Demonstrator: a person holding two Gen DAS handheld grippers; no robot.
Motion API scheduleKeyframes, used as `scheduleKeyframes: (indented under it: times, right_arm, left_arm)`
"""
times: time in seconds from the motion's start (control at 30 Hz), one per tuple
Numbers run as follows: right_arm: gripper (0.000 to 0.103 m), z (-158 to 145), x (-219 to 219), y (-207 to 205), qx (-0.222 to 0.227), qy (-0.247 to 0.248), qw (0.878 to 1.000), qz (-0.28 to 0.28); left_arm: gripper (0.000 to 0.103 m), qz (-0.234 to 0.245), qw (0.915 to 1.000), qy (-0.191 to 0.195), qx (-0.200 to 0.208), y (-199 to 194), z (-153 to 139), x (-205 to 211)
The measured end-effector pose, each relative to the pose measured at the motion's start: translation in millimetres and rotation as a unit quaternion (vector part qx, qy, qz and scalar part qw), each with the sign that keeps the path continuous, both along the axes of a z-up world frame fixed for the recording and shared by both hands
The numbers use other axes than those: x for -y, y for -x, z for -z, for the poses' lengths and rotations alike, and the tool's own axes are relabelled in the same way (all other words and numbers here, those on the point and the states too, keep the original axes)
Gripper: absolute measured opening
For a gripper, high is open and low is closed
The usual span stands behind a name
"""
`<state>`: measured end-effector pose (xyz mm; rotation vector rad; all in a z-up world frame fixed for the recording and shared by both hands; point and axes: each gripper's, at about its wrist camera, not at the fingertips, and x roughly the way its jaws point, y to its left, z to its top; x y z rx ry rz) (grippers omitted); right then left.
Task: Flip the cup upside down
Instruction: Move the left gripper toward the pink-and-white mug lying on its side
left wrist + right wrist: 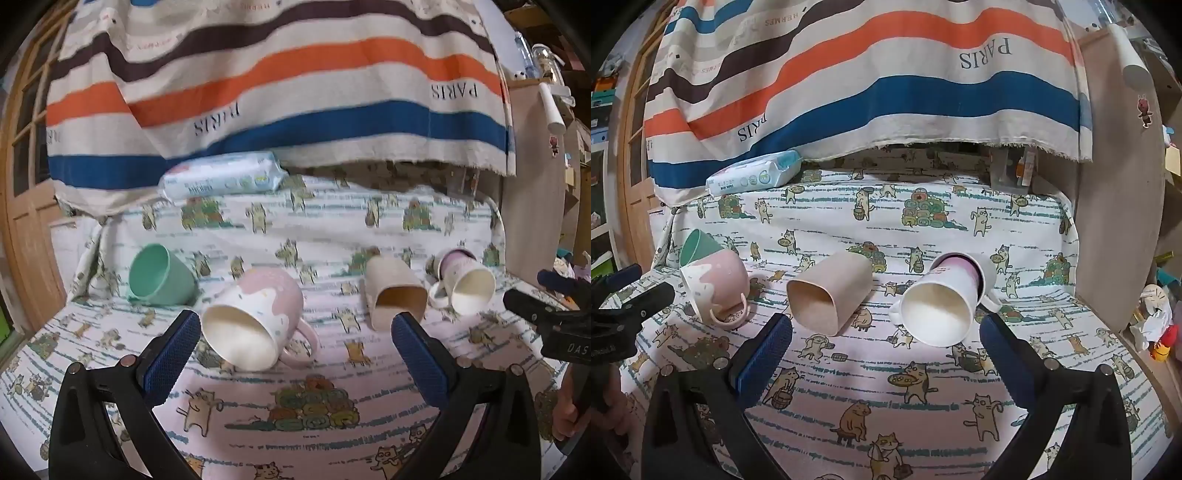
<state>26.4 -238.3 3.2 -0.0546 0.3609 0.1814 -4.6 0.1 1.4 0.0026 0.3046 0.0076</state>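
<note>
Four cups on their sides, cat-print bench (871, 373).
Left claw (295, 332) wide, empty; right claw (886, 334) likewise; pink mug (255, 325) nearest left claw; beige tumbler (829, 295), white-lilac mug (942, 302) beyond; green cup (159, 275) farthest left.

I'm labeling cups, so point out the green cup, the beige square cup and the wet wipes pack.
green cup (155, 273): left wrist view, inner wall.
beige square cup (827, 291): right wrist view, outer side.
wet wipes pack (753, 177): right wrist view, front face.

Two low wrist views facing forward, sharing beige cup (397, 295) (827, 295)
</note>
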Motion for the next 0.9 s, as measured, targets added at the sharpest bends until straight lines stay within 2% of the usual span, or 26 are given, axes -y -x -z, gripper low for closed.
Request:
scheduleKeyframes:
  times: [0.13, 0.53, 0.73, 0.77, 0.9]
  right_arm:
    - [0.102, 1.7, 0.2, -8.0, -0.016, -0.003, 1.000, -0.001]
    - [0.102, 4.7, -3.7, -10.2, -0.025, 0.005, 1.000, -0.003]
    - [0.102, 4.0, -5.6, -7.4, -0.016, 0.009, 1.000, -0.007]
    - [0.102, 3.7, -5.8, -6.3, -0.014, 0.008, 1.000, -0.012]
    - [0.102, 0.1, -10.0, 11.7, 0.030, 0.022, 0.999, -0.010]
  left_arm:
    - [0.103, 0.007, 1.0000, 0.002, 0.003, 1.4, -0.3, 0.3]
    - [0.103, 0.009, 0.9999, -0.012, -0.004, 3.8, -1.2, 1.8]
    - [0.103, -0.002, 0.9999, -0.015, -0.004, 3.7, -1.2, -0.6]
    - [0.103, -0.001, 1.0000, -0.005, -0.004, 3.2, -0.5, -1.0]
    - [0.103, -0.001, 0.9999, 0.002, -0.010, 2.3, -0.8, -1.6]
